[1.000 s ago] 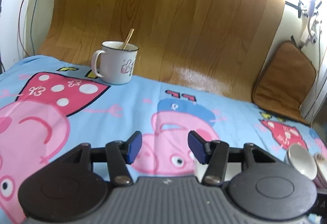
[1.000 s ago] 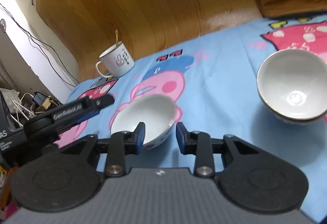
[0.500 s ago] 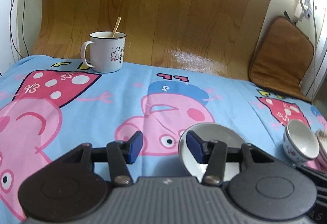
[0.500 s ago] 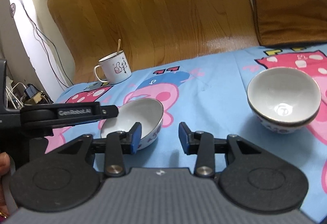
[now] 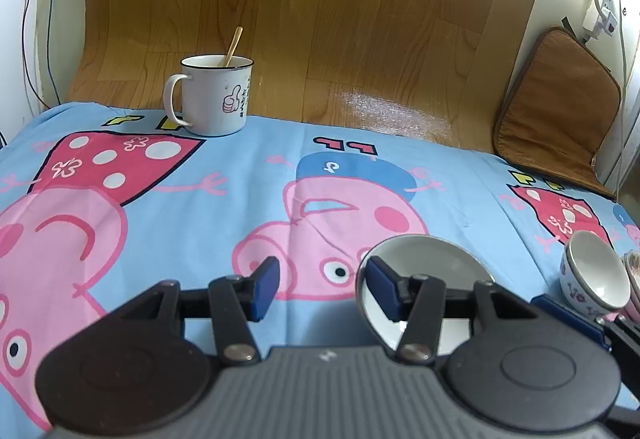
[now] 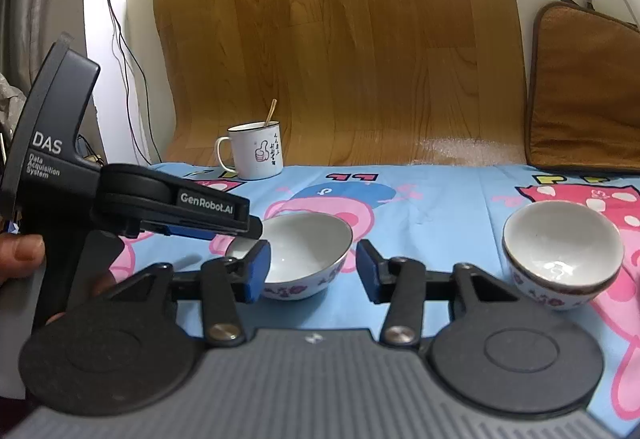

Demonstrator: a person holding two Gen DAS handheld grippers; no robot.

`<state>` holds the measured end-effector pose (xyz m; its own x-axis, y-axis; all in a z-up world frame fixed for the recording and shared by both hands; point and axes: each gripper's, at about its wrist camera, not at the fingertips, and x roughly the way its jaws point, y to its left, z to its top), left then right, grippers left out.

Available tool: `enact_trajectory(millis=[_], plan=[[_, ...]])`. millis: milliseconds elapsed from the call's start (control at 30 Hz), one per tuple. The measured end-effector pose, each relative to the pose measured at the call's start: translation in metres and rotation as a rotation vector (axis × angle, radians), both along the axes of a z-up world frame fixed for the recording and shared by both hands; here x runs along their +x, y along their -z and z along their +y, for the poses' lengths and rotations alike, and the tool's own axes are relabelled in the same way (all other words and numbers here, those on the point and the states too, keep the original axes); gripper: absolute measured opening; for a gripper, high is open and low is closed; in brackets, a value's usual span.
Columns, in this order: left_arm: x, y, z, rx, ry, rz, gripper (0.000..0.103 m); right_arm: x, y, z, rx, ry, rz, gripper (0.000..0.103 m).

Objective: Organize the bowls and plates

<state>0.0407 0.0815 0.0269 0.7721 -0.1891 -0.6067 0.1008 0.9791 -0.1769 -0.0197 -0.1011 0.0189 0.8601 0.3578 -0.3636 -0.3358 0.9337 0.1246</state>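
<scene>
A white bowl (image 6: 308,255) with a purple floral pattern stands upright on the blue cartoon cloth (image 6: 432,231). My right gripper (image 6: 312,273) is just in front of it, and its jaws are opening with no pad touching the bowl. My left gripper (image 6: 252,229), held by a hand (image 6: 20,259), reaches in from the left with its tip at the bowl's left rim. In the left wrist view that gripper (image 5: 322,289) is open, and the bowl (image 5: 424,259) shows behind its right finger. Stacked bowls (image 6: 560,259) stand to the right.
A white mug (image 5: 216,99) with a stick in it stands at the cloth's far edge. A wood-pattern sheet (image 6: 340,39) curves up behind. A brown cushion (image 6: 584,87) leans at the back right. Cables hang on the left wall, and a power strip hangs at the top right.
The right wrist view has rolled level and its jaws have spread wider around the near bowl. The left view has tilted so the bowl shows behind its right finger.
</scene>
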Motion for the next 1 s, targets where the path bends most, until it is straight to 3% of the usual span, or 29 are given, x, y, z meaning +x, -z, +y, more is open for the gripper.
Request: enact_trajectory(millis=[533, 1000], plan=[[-0.001, -0.003, 0.006, -0.032, -0.007, 0.004, 0.051, -0.003, 0.0, -0.002, 0.021, 0.039, -0.036, 0.058], [-0.001, -0.007, 0.022, -0.027, -0.047, -0.032, 0.064, -0.003, 0.0, -0.004, 0.038, 0.068, -0.037, 0.06]])
